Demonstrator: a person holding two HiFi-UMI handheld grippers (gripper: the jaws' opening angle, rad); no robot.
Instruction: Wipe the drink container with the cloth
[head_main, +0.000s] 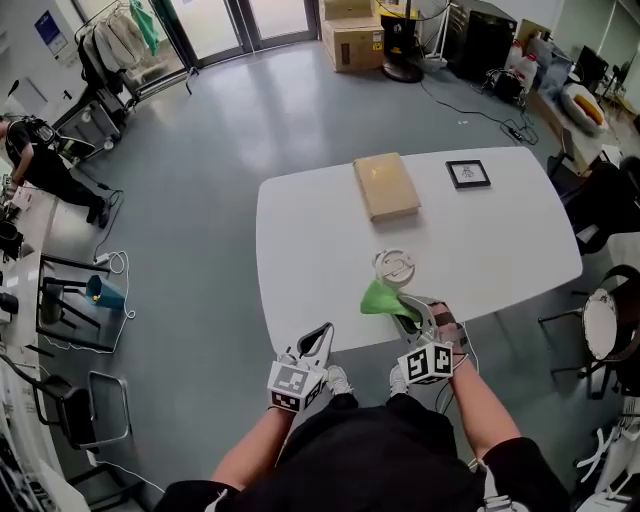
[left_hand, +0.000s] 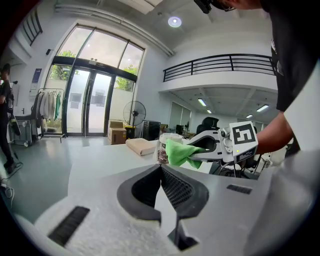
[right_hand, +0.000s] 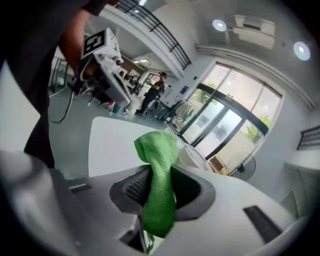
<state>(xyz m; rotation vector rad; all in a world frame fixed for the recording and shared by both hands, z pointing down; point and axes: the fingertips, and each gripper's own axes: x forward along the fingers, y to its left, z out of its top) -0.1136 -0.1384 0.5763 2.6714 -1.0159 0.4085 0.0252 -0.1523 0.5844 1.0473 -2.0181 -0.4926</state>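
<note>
- The right gripper (head_main: 411, 313) is clenched on a green cloth (right_hand: 157, 167); the cloth's bunched end pokes forward.
- The drink container (head_main: 393, 266) stands upright near the table's (head_main: 300, 230) front edge, directly ahead of the cloth.
- The left gripper (left_hand: 161, 174), closed on nothing, hangs off that edge, farther away.

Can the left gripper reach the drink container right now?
Probably yes: bare table lies between the shut left gripper and the drink container; the cloth in the right gripper is only at its near side.
</note>
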